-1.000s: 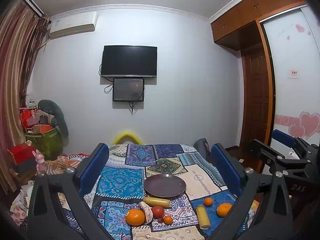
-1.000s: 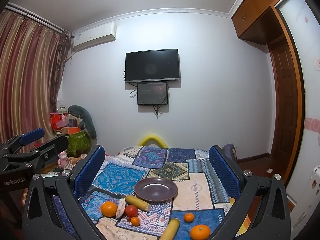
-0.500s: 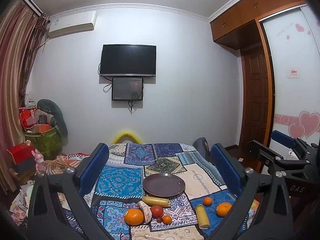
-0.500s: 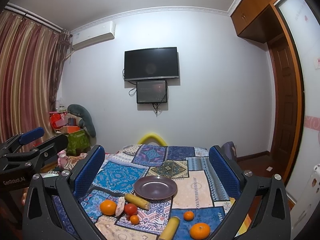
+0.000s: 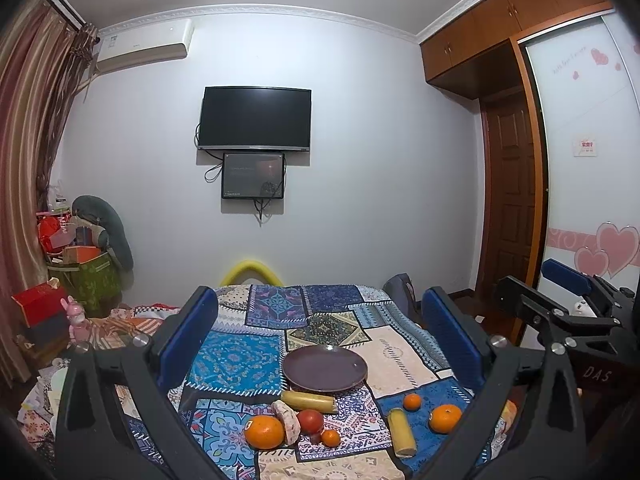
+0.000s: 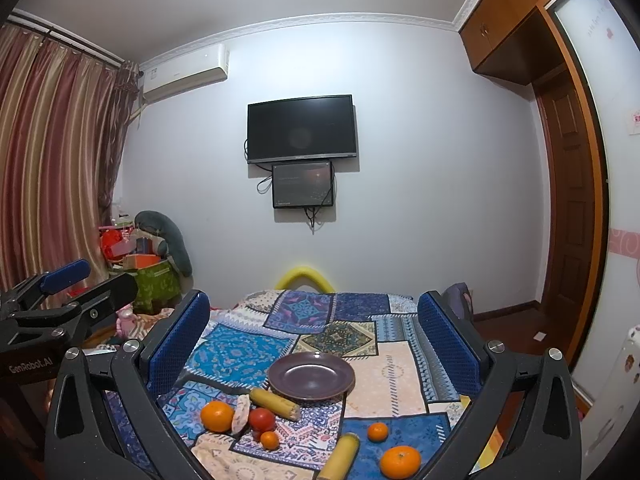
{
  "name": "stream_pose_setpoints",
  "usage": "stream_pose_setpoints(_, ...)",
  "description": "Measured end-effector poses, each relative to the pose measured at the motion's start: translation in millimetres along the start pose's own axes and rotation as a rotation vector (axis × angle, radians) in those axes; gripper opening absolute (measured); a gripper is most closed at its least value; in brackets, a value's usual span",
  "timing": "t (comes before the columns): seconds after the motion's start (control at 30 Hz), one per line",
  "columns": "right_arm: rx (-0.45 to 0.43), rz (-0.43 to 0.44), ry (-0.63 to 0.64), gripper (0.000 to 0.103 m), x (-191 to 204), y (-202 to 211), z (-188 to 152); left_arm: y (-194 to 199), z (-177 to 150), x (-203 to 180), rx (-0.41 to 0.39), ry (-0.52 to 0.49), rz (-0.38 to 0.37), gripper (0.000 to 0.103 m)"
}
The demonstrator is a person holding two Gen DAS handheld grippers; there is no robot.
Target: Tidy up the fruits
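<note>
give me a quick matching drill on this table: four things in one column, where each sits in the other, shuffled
Things:
1. plate
2. tomato
3. big orange
4. corn cob

Places:
a. left end of the fruit cluster
b. near edge, lying between the cluster and the two right-hand oranges
c. behind all the produce, nothing on it
d. middle of the cluster, a small orange just in front

Pairs: 1-c, 2-d, 3-a, 4-b

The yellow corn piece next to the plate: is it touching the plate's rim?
Cannot tell. In both wrist views the corn piece lies right against the near edge of the plate with no gap visible, but the low angle could hide a small one.
</note>
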State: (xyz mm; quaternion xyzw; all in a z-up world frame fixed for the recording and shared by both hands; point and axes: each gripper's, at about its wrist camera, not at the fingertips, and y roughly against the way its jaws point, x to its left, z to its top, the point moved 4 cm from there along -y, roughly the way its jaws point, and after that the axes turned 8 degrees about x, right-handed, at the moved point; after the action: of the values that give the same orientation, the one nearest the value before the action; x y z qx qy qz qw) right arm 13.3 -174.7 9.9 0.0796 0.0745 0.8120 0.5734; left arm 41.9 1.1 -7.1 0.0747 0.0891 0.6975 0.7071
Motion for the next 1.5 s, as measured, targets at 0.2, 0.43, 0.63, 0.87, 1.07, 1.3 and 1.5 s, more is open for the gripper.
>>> stream_pose_setpoints(0.2,0.001,0.004,0.0,0.103,-0.5,-0.1,-0.6,0.1,0.8,0.6,-0.002,-0.004,0.0,0.103)
stream_pose_setpoints(0.43,-0.002,0.008,0.002,0.103,-1.6,-0.8,-0.2,-0.2,0.7,0.3,-0.002,-0.004,0.0,0.103)
stream_pose_setpoints(0.63,0.002,0.008,0.001,0.103,-2.3,-2.0,-1.7,-2.3,-0.5,-0.9,0.001,-0.011,-0.005,0.103)
stream_pose_setpoints(0.87,0.05,0.008,-0.002,0.103,-10.9,-13.3,-7.6,-18.5,-8.3,2.0,0.053,-0.022,-0.018,0.103)
stream_pose_setpoints(1.07,0.128,-0.023,-0.012,0.097,-31.5,-30.8,-19.8,-38.9,-19.5,20.5,0.108,0.003,-0.012,0.097)
stream_pose_setpoints(1.3,0.273,-0.074,0.002,0.075,-59.2,-55.6,-49.4,-68.6,-38.2,44.4,0.203,-0.019,0.027,0.089)
stream_pose_setpoints(1.5,0.429,-0.099,0.003,0.067,-85.5,-76.7,-80.3,-99.4,-61.3,63.7,0.312,-0.052,0.016,0.089)
